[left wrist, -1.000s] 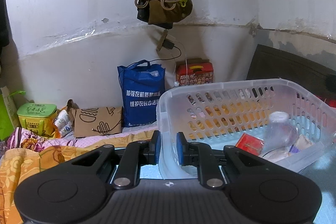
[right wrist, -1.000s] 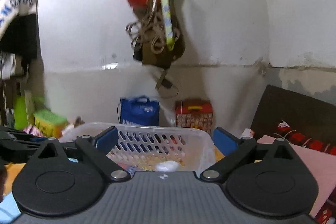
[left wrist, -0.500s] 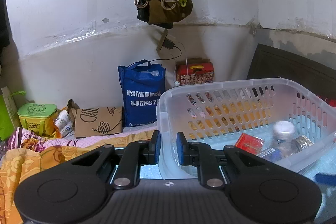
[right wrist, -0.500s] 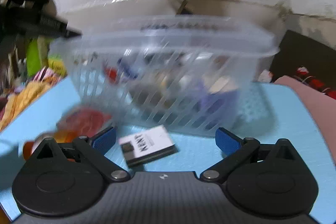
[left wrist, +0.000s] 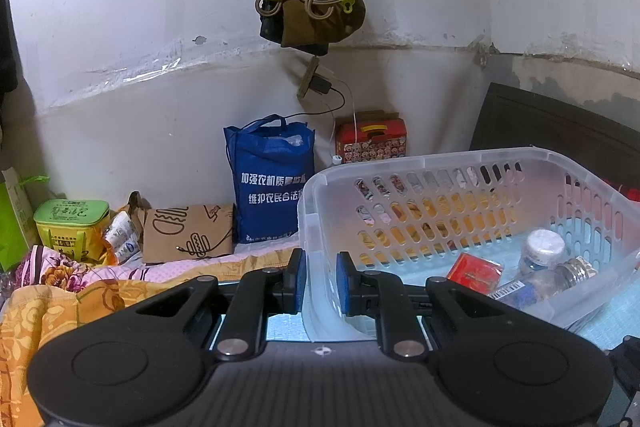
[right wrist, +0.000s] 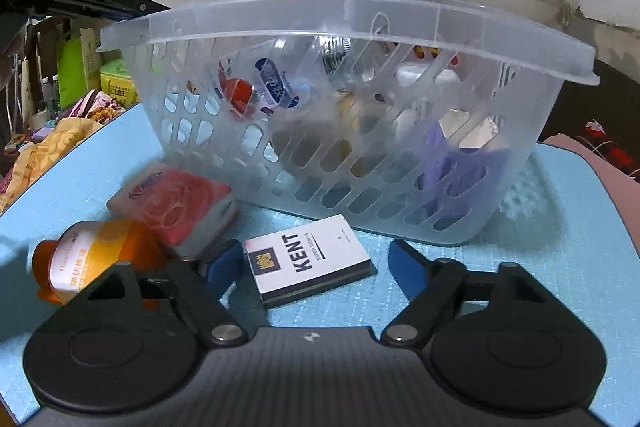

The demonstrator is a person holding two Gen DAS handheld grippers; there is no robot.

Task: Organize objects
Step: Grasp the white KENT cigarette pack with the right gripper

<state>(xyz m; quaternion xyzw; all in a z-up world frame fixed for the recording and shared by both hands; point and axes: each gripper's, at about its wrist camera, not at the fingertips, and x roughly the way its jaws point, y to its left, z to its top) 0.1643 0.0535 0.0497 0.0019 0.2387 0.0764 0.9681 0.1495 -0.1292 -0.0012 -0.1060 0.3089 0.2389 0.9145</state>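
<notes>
A clear slotted plastic basket [right wrist: 360, 3] stands on the blue mat [right wrist: 500, 267] with a red box [left wrist: 474, 269], a clear bottle [left wrist: 540, 259] and other small items inside. My left gripper [left wrist: 320, 279] is shut on the wall at the basket's [left wrist: 440, 159] near-left corner. In front of the basket lie a white KENT box [right wrist: 308, 259], a red pack [right wrist: 176, 203] and an orange bottle [right wrist: 92, 255] on its side. My right gripper [right wrist: 316, 267] is low over the mat. Its jaws are closing around the KENT box, with a gap still showing on each side.
Against the back wall stand a blue tote bag [left wrist: 272, 179], a red carton [left wrist: 372, 143], a brown paper bag [left wrist: 188, 231] and a green tin [left wrist: 72, 227]. Orange flowered cloth [left wrist: 60, 299] lies left of the mat. A dark board [left wrist: 560, 131] leans at the right.
My right gripper came down from above the basket to the mat in front of it, tipped downward, and its jaws narrowed around the white box. The bottle in the basket shifted. The left gripper stayed put.
</notes>
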